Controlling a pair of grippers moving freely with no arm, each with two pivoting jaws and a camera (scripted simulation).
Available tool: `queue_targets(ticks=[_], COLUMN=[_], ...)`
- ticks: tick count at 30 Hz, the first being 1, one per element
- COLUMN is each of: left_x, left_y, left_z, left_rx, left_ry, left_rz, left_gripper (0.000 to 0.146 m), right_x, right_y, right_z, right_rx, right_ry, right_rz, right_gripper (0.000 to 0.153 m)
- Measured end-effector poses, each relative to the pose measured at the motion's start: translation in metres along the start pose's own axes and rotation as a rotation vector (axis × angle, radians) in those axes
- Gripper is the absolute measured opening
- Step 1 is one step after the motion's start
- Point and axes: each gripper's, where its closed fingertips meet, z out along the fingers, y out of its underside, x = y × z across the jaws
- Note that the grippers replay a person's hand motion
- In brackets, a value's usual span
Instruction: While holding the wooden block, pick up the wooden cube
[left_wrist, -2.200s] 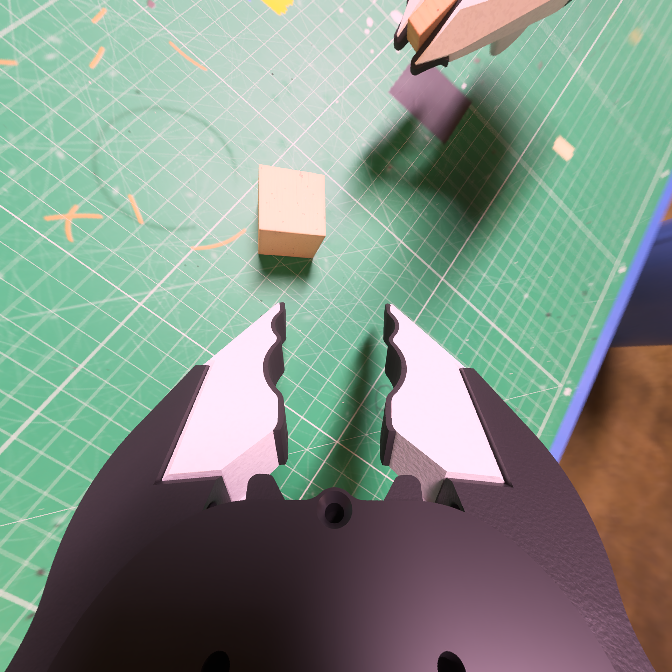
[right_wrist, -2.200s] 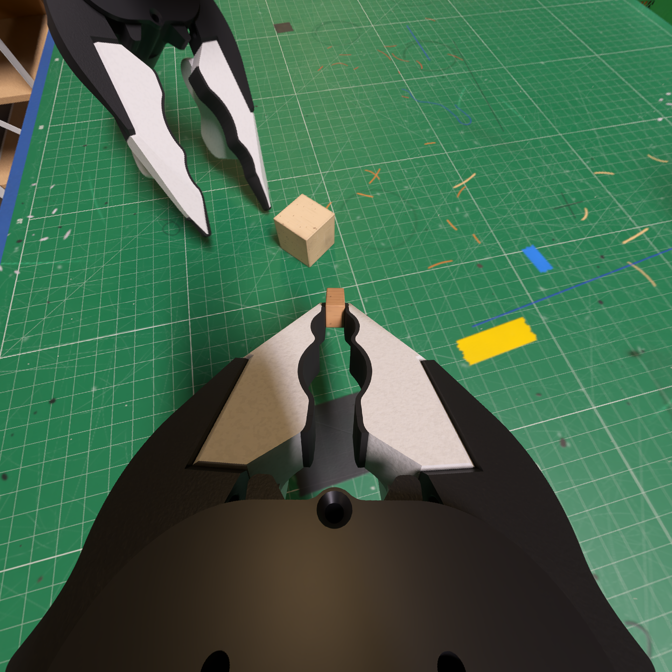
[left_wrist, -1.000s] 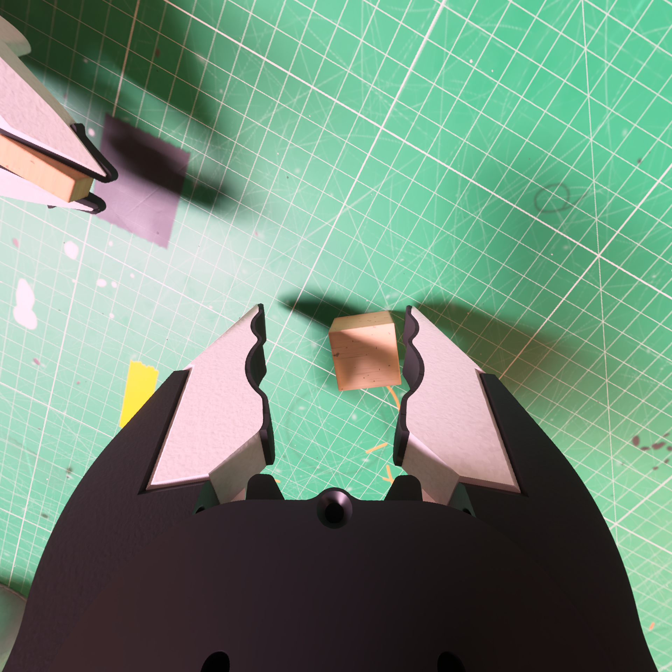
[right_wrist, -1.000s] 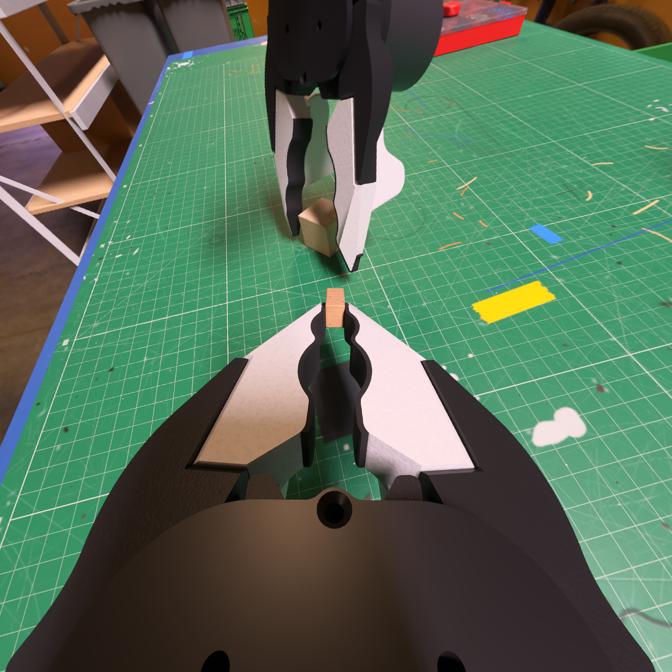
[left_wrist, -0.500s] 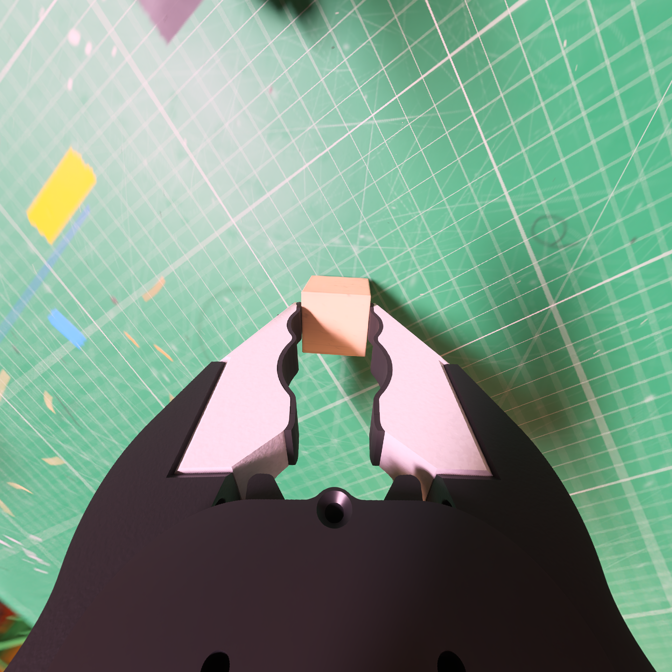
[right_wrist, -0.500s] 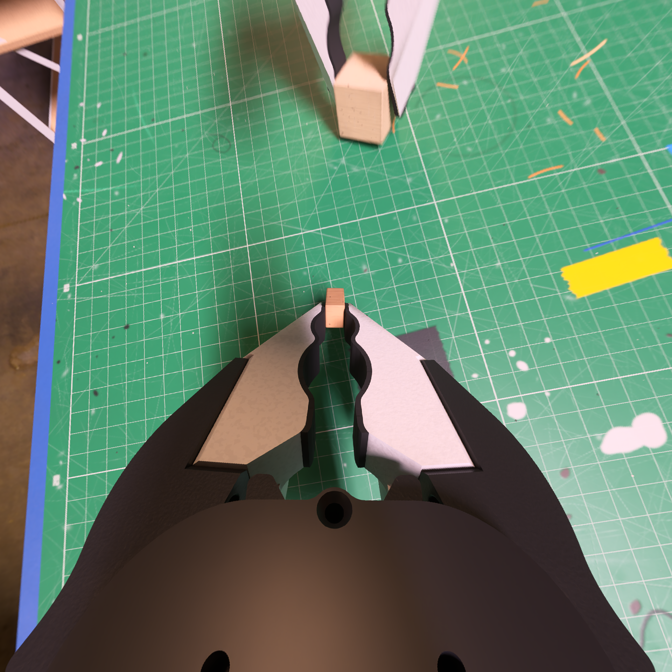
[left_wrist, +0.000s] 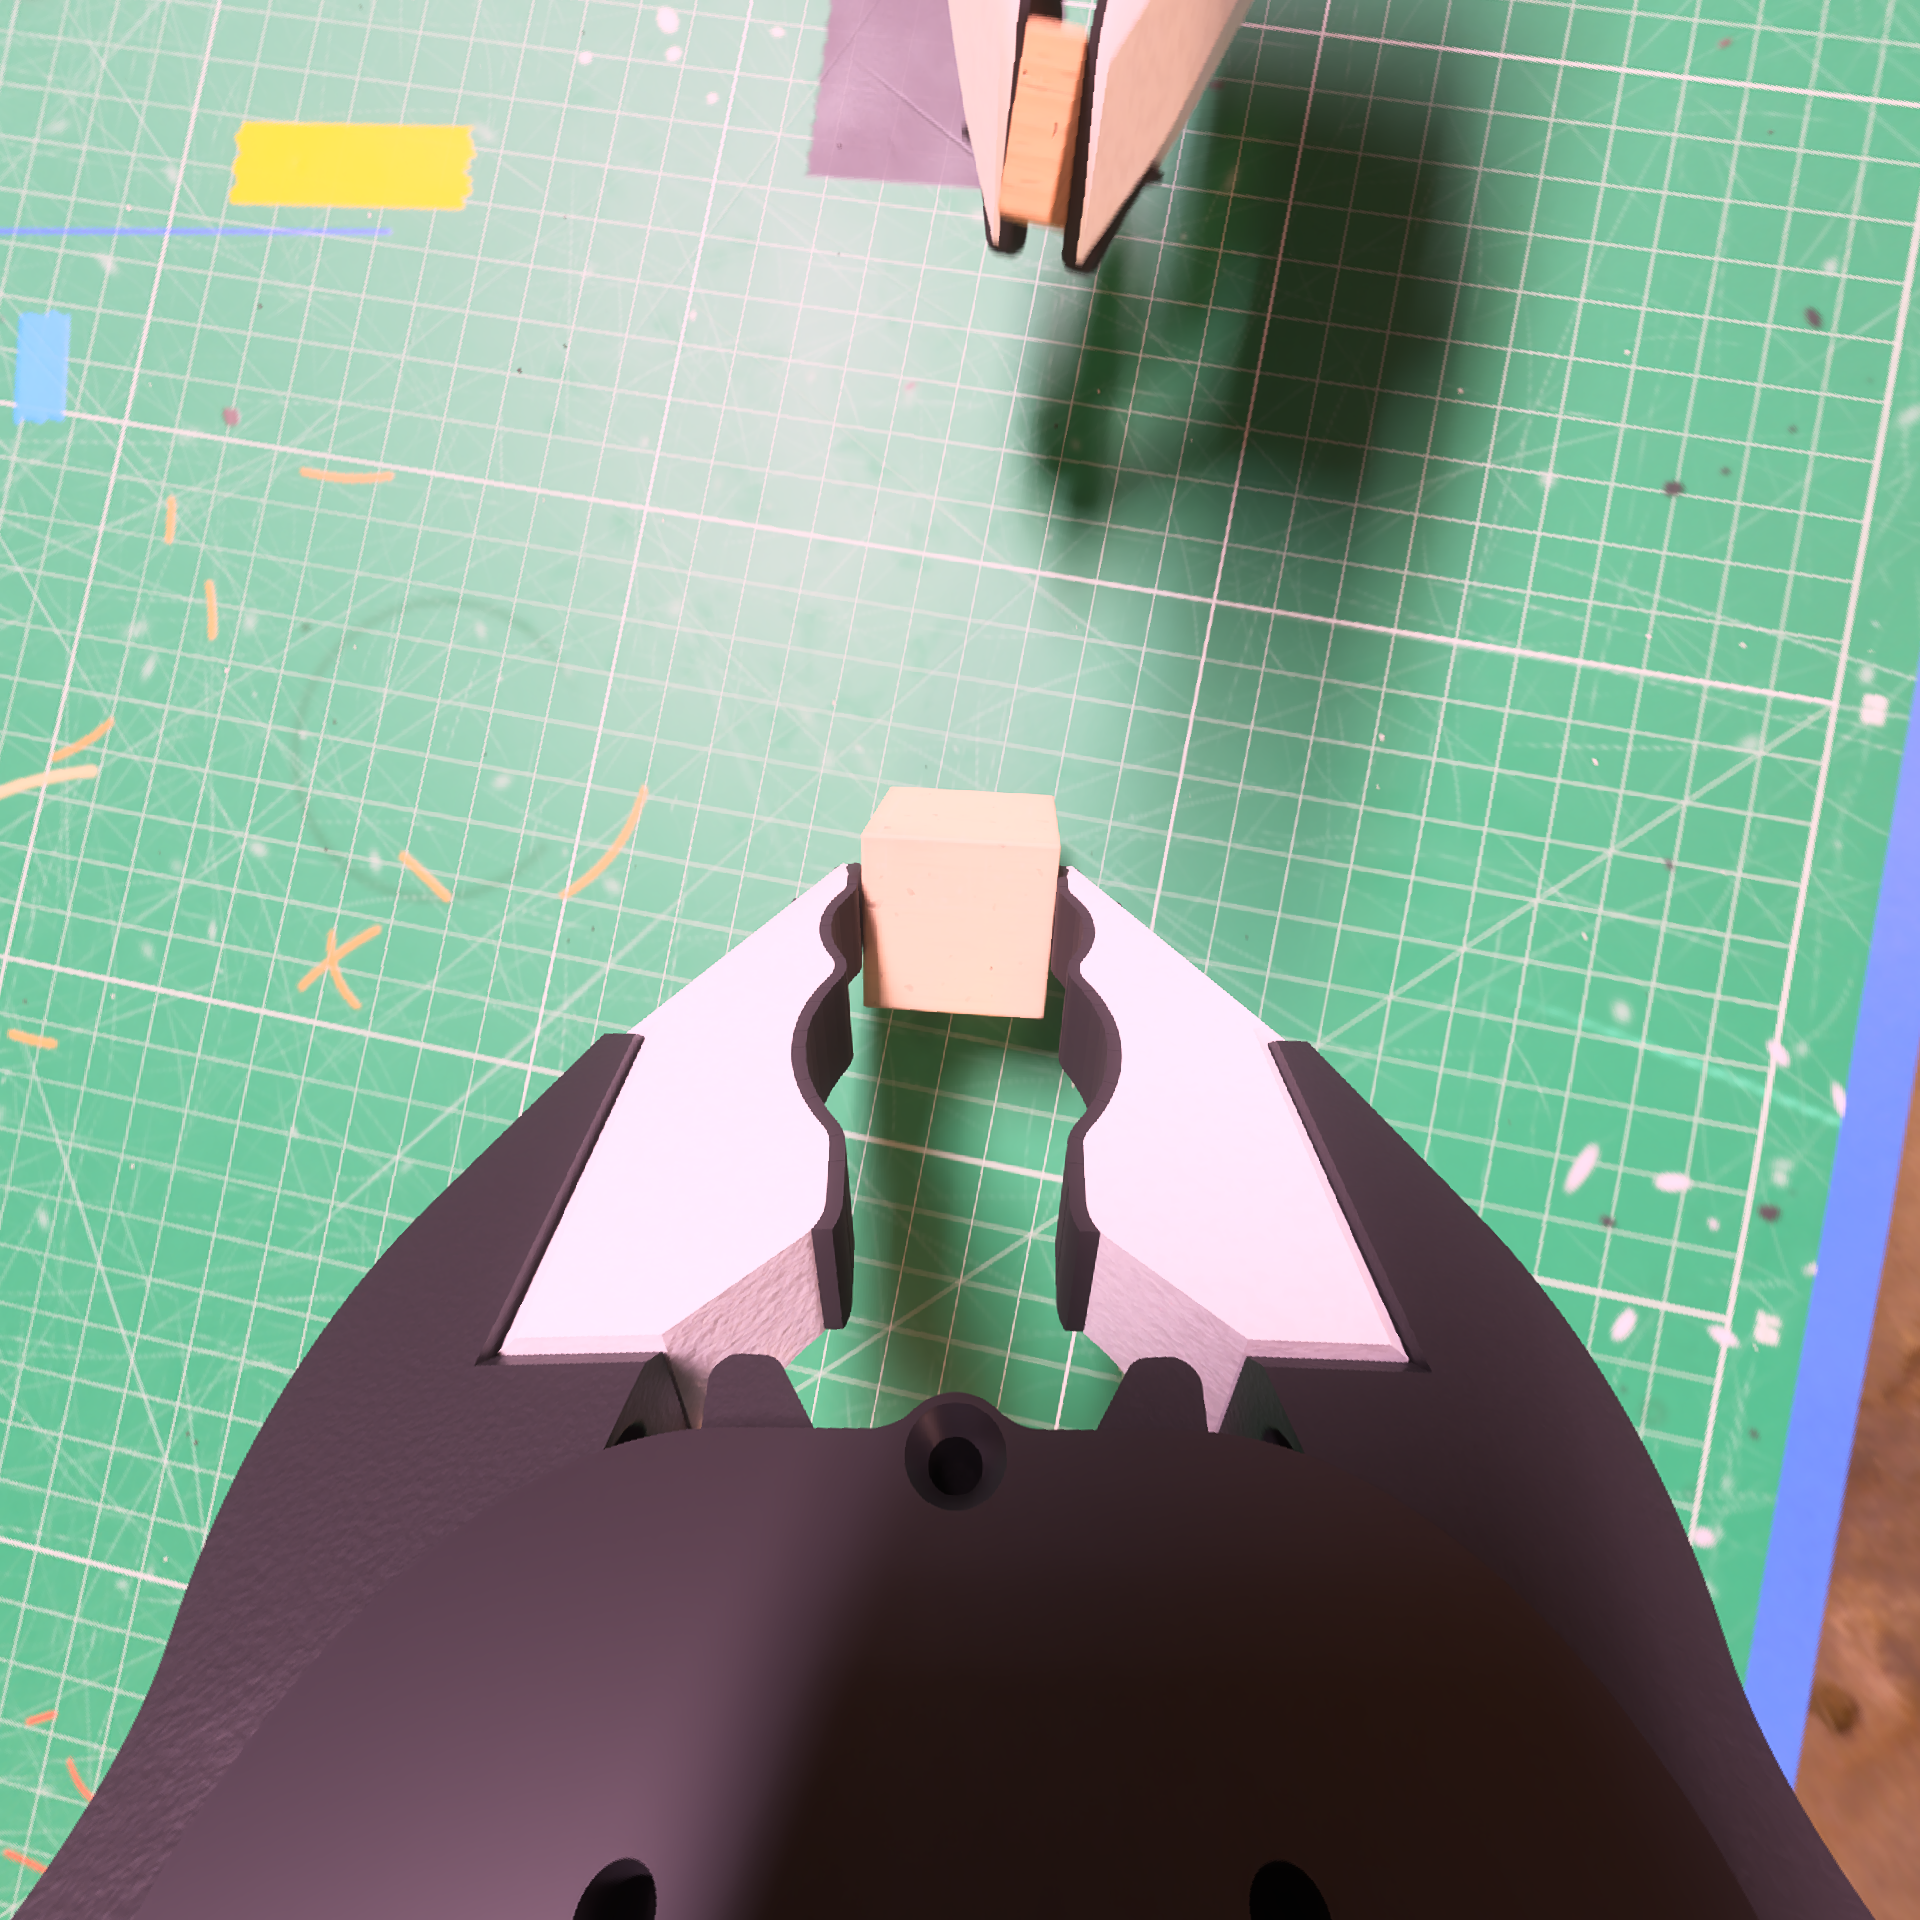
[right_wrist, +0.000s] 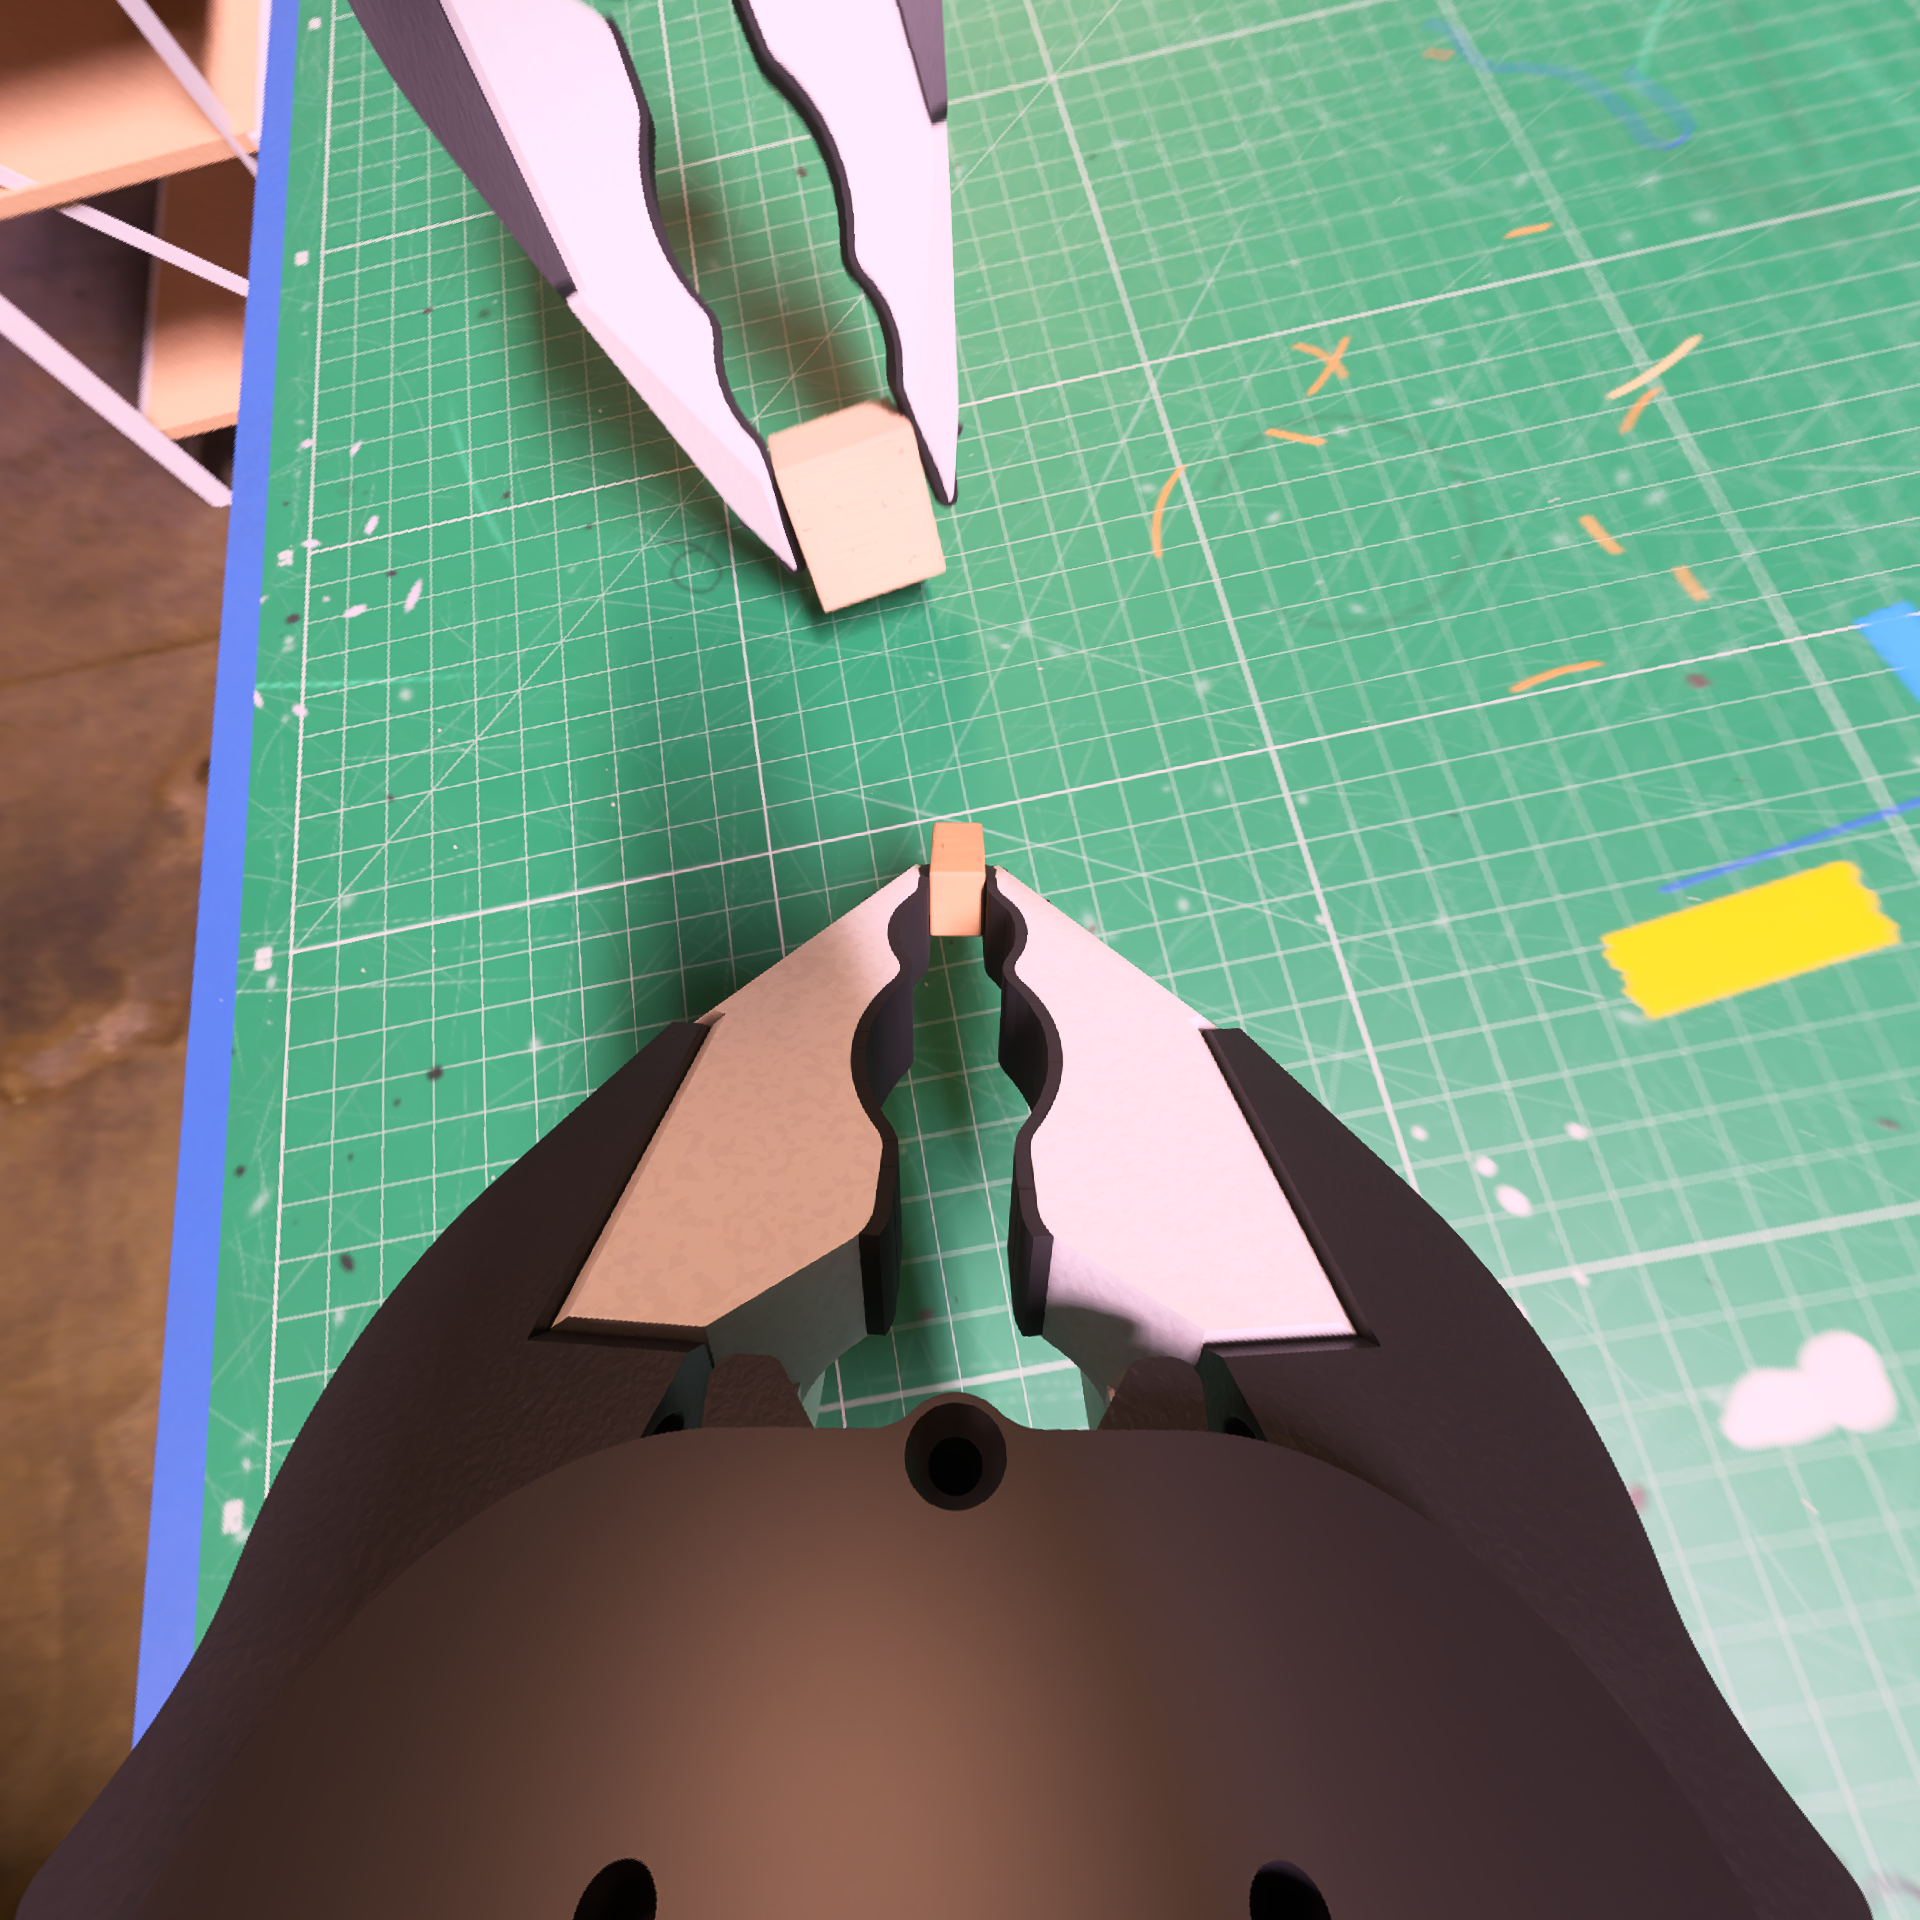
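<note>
Wood in both pairs of tongs, above a green gridded counter (left_wrist: 623, 675).

Clenched in the left tongs (left_wrist: 958, 883): the wooden cube (left_wrist: 956, 925), pale and square. Pinched at the very tips only, flat faces against the inner edges on either side, likely to keep it from twisting. Stuck out a little past the tips on the far side. Showed no contact shadow under it in the right wrist view, so judged to be lifted clear of the counter, though not by much.

Clenched in the right tongs (right_wrist: 956, 883): the wooden block (right_wrist: 956, 878), thinner and more orange than the cube. Held edge-on at the tips, with the jaws drawn nearly together around it. Hung well above the counter, to judge by the broad dark shadow cast off to one side. Kept far from the cube and apart from the left tongs, probably to leave room for the lift.

Lay flat on the counter, all untouched: a yellow tape strip (right_wrist: 1751, 935), a blue tape scrap (left_wrist: 42, 364), a purple-grey patch (left_wrist: 883, 104), orange scratch marks and white paint flecks. Ran along the counter's side nearest the cube: a blue edge (left_wrist: 1860, 1143), with brown floor beyond.

Judged close to done, with both pieces gripped at once.
</note>
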Motion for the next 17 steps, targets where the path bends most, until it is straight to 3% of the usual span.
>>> queue_targets(ticks=[5, 11, 15, 17], left_x=[-0.001, -0.003, 0.003, 0.006], left_y=[-0.012, -0.015, -0.012, -0.012], left_z=[0.013, 0.017, 0.015, 0.014], left_rx=[-0.036, -0.112, -0.148, -0.144], left_ry=[-0.015, -0.013, 0.035, 0.045], left_rz=[-0.037, -0.099, -0.126, -0.059], left_gripper=[0.036, 0.036, 0.036, 0.036], right_x=[0.006, 0.022, 0.03, 0.032], right_y=[-0.007, -0.008, -0.007, -0.005], right_z=[-0.021, -0.02, -0.015, -0.01], right_rx=[-0.001, -0.059, -0.051, -0.055], right_ry=[0.105, 0.173, 0.156, 0.115], right_rz=[-0.085, -0.16, -0.16, -0.166], right_gripper=[0.008, 0.008, 0.008, 0.008])
